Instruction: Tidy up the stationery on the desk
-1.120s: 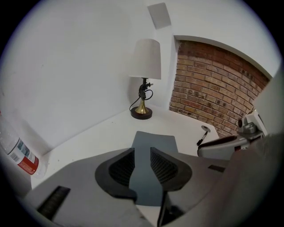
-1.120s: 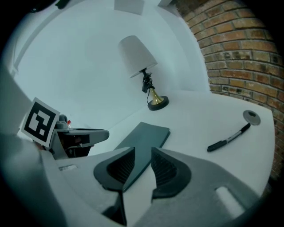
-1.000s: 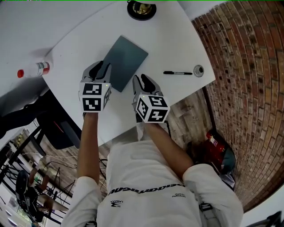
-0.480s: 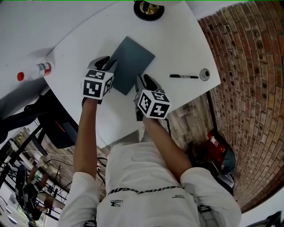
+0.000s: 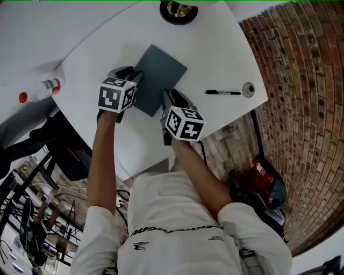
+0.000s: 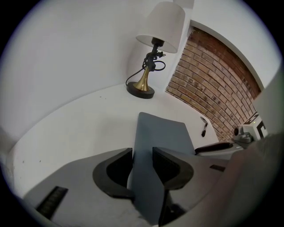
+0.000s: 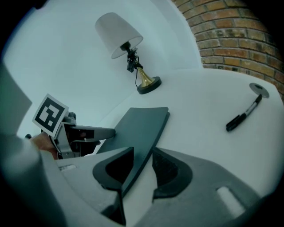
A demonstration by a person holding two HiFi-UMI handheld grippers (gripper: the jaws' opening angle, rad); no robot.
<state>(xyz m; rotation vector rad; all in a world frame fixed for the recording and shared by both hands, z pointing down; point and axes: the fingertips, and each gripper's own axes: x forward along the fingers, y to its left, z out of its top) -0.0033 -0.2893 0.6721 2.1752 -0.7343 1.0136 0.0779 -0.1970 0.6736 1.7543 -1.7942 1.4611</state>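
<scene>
A dark teal notebook (image 5: 159, 74) lies flat on the white desk (image 5: 215, 48). My left gripper (image 5: 133, 79) straddles its near left corner, and my right gripper (image 5: 170, 98) straddles its near right edge. In the left gripper view the notebook (image 6: 162, 133) runs between the two black pads of the left gripper (image 6: 143, 156). The right gripper view shows the notebook (image 7: 143, 122) passing through the right gripper (image 7: 142, 156), with white desk visible beside one pad. Both pairs of jaws have just been opening and stand wide, with the notebook still between them.
A black pen (image 5: 221, 92) and a small round metal piece (image 5: 248, 89) lie near the desk's right edge. A brass lamp base (image 5: 178, 9) stands at the far edge. A bottle with a red cap (image 5: 40, 90) lies off the desk's left side. A brick wall (image 5: 301, 80) is at the right.
Both grippers have sunk toward the desk and tipped more steeply, carrying the notebook down with them. The notebook now rests flat on the desk.
</scene>
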